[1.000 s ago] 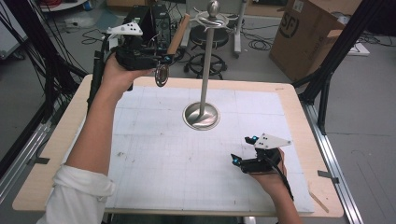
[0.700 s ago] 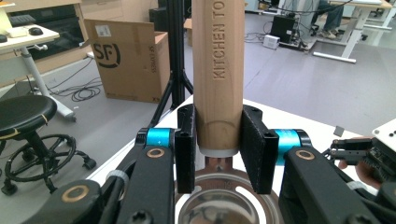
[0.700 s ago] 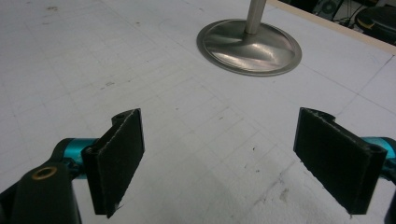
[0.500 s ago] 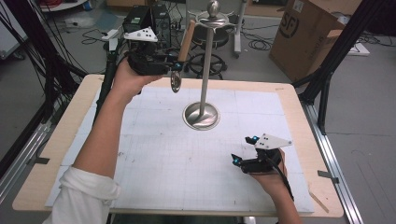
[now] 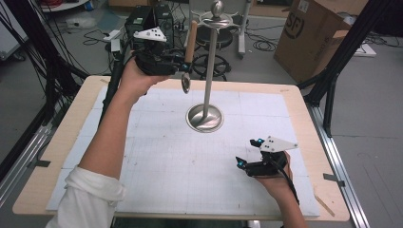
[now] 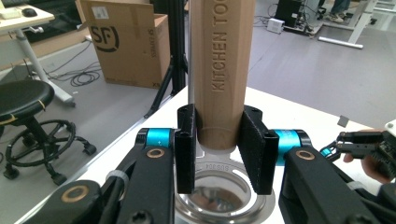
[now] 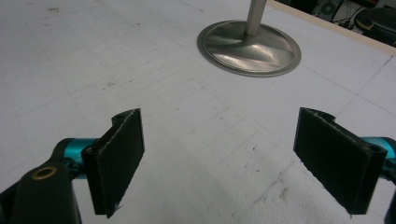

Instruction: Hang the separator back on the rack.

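Observation:
A kitchen tool with a wooden handle [image 5: 191, 40] and a small metal head [image 5: 186, 83] hangs nearly upright above the table's far edge. My left gripper [image 5: 183, 64] is shut on it where the handle meets the metal. In the left gripper view the pads clamp the handle [image 6: 223, 70], stamped "KITCHEN TOO", with my left gripper [image 6: 218, 149] around its lower end and the shiny head [image 6: 219, 193] below. Just to the right stands a metal rack [image 5: 209, 71] on a round base [image 5: 205, 118]. My right gripper [image 5: 249, 152] rests open on the mat; its jaws [image 7: 238, 158] hold nothing.
A white gridded mat [image 5: 157, 166] covers the wooden table [image 5: 304, 118]. The rack's base [image 7: 250, 46] lies ahead of the right gripper. A cardboard box [image 5: 313, 33], a stool [image 6: 28, 112] and cables are on the floor beyond the table.
My left hand has carried the tool to the right, closer to the rack's pole, and the handle now stands more upright. The right hand has stayed still.

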Action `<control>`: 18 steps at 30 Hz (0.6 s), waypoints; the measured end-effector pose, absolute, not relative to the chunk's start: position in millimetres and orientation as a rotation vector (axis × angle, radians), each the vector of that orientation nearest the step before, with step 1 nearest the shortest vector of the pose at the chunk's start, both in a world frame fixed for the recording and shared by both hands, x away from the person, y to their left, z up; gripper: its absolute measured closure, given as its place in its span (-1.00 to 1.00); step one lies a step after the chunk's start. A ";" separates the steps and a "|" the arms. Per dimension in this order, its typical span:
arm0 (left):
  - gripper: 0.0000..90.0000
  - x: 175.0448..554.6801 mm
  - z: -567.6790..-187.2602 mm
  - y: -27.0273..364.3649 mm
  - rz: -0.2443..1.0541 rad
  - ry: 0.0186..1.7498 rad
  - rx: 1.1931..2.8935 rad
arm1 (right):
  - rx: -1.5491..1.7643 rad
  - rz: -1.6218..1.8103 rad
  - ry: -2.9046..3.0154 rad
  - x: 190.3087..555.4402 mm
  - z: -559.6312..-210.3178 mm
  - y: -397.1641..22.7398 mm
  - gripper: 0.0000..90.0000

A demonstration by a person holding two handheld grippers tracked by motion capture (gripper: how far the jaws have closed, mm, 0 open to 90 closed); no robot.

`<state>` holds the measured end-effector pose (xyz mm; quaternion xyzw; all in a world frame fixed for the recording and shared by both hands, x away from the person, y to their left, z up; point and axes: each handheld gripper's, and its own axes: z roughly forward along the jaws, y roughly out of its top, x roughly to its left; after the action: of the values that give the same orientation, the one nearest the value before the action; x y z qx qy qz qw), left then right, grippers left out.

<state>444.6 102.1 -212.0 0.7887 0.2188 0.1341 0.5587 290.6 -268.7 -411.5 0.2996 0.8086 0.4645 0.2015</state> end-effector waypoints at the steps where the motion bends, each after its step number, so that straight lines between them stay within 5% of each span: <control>1: 0.53 445.4 -212.6 101.2 0.314 0.519 1.864 | 0.837 1.299 2.258 290.5 -411.5 -269.0 -0.67; 11: 0.49 448.1 -213.8 97.7 0.324 0.537 1.858 | 0.834 1.303 2.259 289.8 -411.0 -269.2 -0.67; 18: -0.01 445.8 -213.0 105.6 0.355 0.669 1.866 | 0.831 1.303 2.256 289.2 -410.7 -268.8 -0.67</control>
<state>445.8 105.6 -213.0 0.7832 0.2807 0.1491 0.5344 289.2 -268.8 -410.7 0.2977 0.8079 0.4668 0.2021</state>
